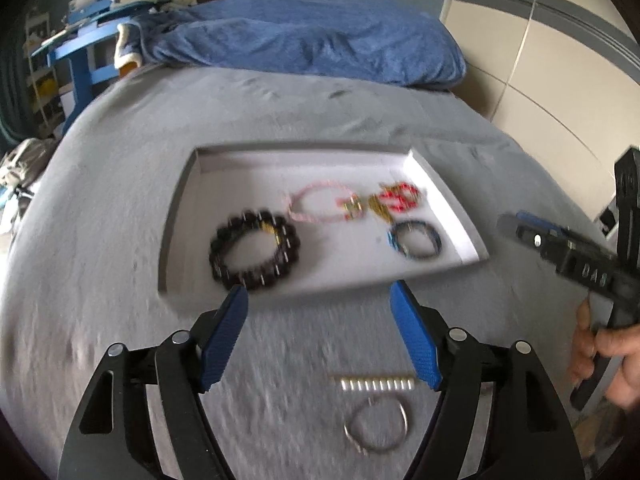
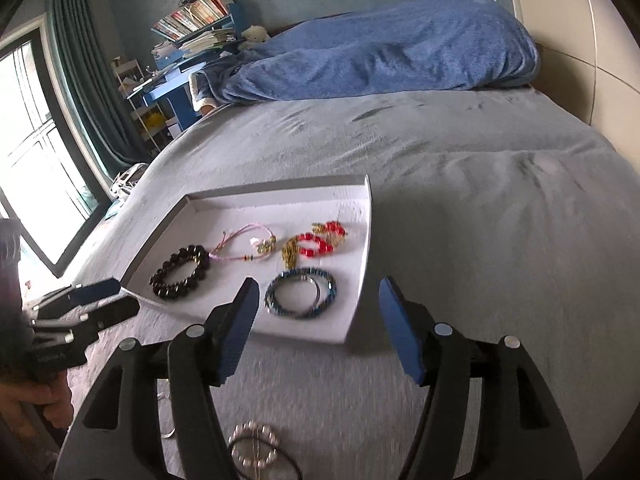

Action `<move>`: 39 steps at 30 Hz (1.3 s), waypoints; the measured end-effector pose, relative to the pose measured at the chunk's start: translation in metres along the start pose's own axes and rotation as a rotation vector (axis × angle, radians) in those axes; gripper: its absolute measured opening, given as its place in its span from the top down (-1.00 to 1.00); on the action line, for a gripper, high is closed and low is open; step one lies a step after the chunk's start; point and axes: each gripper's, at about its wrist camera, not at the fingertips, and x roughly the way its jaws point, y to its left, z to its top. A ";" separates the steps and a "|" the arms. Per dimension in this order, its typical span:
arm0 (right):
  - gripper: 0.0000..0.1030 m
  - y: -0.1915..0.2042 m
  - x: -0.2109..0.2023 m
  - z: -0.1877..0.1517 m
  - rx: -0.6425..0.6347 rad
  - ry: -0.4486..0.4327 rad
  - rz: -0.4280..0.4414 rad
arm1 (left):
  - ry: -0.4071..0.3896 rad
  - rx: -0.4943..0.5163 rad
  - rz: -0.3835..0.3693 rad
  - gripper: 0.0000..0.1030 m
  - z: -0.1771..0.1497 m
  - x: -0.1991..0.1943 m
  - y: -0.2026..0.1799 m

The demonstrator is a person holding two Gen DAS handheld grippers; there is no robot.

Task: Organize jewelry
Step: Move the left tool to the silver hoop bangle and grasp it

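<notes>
A white tray (image 1: 444, 200) lies on the grey bed and holds a dark bead bracelet (image 1: 254, 255), a pink cord bracelet (image 1: 320, 202), a red-and-gold piece (image 1: 396, 198) and a blue bangle (image 1: 415, 239). My left gripper (image 1: 318, 294) is open and empty, just short of the tray's near edge. A silver bead bar (image 1: 376, 383) and a silver ring (image 1: 376, 426) lie on the bed under it. My right gripper (image 2: 316, 292) is open and empty, over the tray's near right corner (image 2: 352, 320). A silver bead bracelet (image 2: 254, 446) lies below it.
A blue blanket (image 1: 304, 36) is heaped at the far end of the bed. A blue shelf with books (image 2: 192, 24) and a window (image 2: 36, 152) stand to the left. A cream wall panel (image 1: 540, 60) runs along the right.
</notes>
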 end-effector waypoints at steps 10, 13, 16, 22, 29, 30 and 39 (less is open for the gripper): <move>-0.42 0.014 -0.008 -0.027 -0.034 0.061 -0.011 | 0.106 0.013 -0.042 -0.44 -0.065 -0.003 -0.012; -0.42 0.018 -0.009 -0.032 -0.038 0.074 -0.007 | 0.128 0.052 -0.045 -0.44 -0.075 -0.001 -0.021; -0.42 0.019 -0.009 -0.036 -0.032 0.084 -0.003 | 0.145 0.082 -0.044 -0.44 -0.081 0.004 -0.028; -0.43 0.023 -0.009 -0.045 -0.051 0.117 -0.007 | 0.157 0.154 -0.007 -0.18 -0.088 0.015 -0.038; -0.43 0.032 0.001 -0.061 -0.098 0.187 -0.015 | 0.114 0.114 -0.020 0.07 -0.077 0.006 -0.027; -0.43 0.034 0.002 -0.063 -0.105 0.194 -0.016 | 0.099 0.090 -0.024 0.07 -0.074 0.002 -0.023; -0.43 0.043 0.007 -0.088 -0.179 0.272 -0.001 | 0.046 -0.017 -0.024 0.07 -0.057 -0.008 -0.001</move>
